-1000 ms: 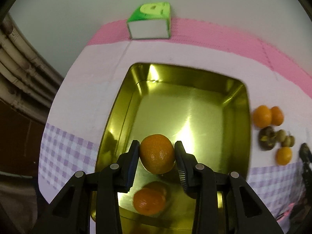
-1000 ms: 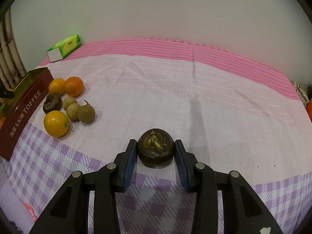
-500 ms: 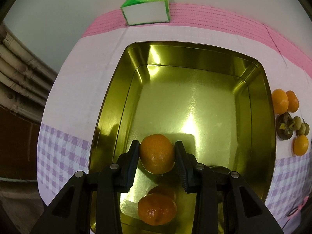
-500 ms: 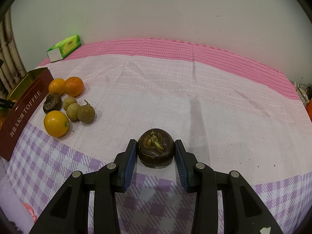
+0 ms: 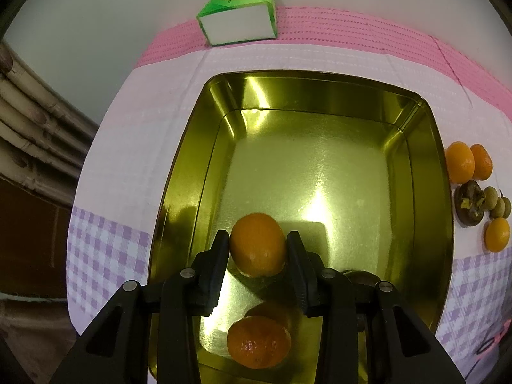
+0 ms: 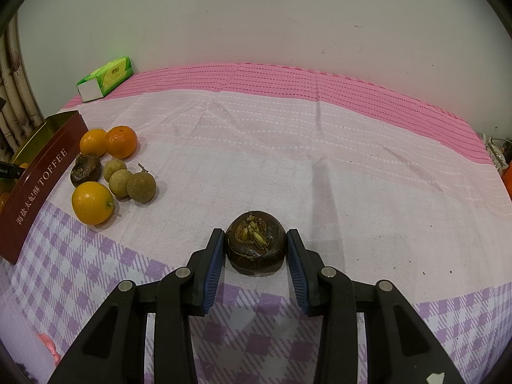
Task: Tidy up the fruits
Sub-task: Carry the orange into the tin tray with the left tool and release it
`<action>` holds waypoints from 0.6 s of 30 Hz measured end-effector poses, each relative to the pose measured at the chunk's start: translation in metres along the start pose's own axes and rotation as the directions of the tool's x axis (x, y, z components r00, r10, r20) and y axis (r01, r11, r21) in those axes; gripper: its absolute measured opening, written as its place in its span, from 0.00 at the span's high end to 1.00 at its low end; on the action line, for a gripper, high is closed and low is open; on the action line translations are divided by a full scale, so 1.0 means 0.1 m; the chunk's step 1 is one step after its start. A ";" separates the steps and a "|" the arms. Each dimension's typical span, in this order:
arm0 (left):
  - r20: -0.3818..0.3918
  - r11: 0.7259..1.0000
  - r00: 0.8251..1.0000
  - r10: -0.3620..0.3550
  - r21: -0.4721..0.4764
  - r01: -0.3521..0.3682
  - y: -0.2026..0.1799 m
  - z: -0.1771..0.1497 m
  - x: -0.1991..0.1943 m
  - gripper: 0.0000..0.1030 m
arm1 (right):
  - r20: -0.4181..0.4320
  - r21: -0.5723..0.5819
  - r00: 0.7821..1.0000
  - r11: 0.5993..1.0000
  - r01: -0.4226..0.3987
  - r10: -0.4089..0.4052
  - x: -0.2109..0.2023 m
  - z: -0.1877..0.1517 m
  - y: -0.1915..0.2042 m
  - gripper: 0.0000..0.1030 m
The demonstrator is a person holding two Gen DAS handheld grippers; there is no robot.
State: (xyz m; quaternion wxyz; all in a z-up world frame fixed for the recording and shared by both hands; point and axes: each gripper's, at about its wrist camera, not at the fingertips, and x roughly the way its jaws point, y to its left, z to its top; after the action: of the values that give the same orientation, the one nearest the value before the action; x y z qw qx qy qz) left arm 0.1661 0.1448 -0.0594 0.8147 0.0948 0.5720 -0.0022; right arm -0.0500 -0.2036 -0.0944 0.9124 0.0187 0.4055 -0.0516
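Observation:
My left gripper (image 5: 257, 236) is shut on an orange (image 5: 257, 246) and holds it above the floor of a golden tin (image 5: 320, 121). A second orange (image 5: 259, 342) lies on the tin's floor near its front, and a dark fruit (image 5: 361, 276) peeks out behind my right finger. My right gripper (image 6: 255, 233) is shut on a dark brown fruit (image 6: 256, 246) low over the checked cloth. To the right of the tin's red side (image 6: 38, 179) lie loose oranges (image 6: 92, 203), small brown round fruits (image 6: 140, 187) and another dark fruit (image 6: 85, 169).
A green tissue box (image 5: 238, 22) (image 6: 105, 78) stands at the back by the wall. Bamboo-like poles (image 5: 32, 134) run along the table's left edge. The pink and lilac cloth (image 6: 320, 166) stretches bare to the right of the fruit pile.
In the left wrist view the tin has slid down and to the right and looms larger, so the held orange now hangs further inside it. The right gripper and its fruit have not moved.

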 end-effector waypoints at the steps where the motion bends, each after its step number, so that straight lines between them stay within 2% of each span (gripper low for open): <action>1: 0.003 1.000 1.000 0.002 0.001 -0.002 0.00 0.00 -0.01 0.63 | 0.000 0.000 1.000 1.000 0.000 0.000 0.00 0.00 0.00 0.65; 8: 0.028 1.000 1.000 0.005 0.001 -0.005 0.01 -0.02 -0.15 0.63 | 0.000 0.000 1.000 1.000 0.000 0.000 0.00 0.00 0.00 0.65; 18: 0.108 0.999 0.993 0.047 -0.003 -0.047 0.03 -0.16 -0.43 0.62 | 0.000 -0.001 1.000 1.000 -0.001 0.001 0.00 0.00 0.00 0.65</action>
State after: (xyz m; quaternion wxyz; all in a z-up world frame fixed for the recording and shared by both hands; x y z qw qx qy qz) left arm 0.1370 0.1454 -0.0238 0.8445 0.1079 0.5245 0.0120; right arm -0.0502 -0.2039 -0.0941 0.9125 0.0185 0.4055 -0.0511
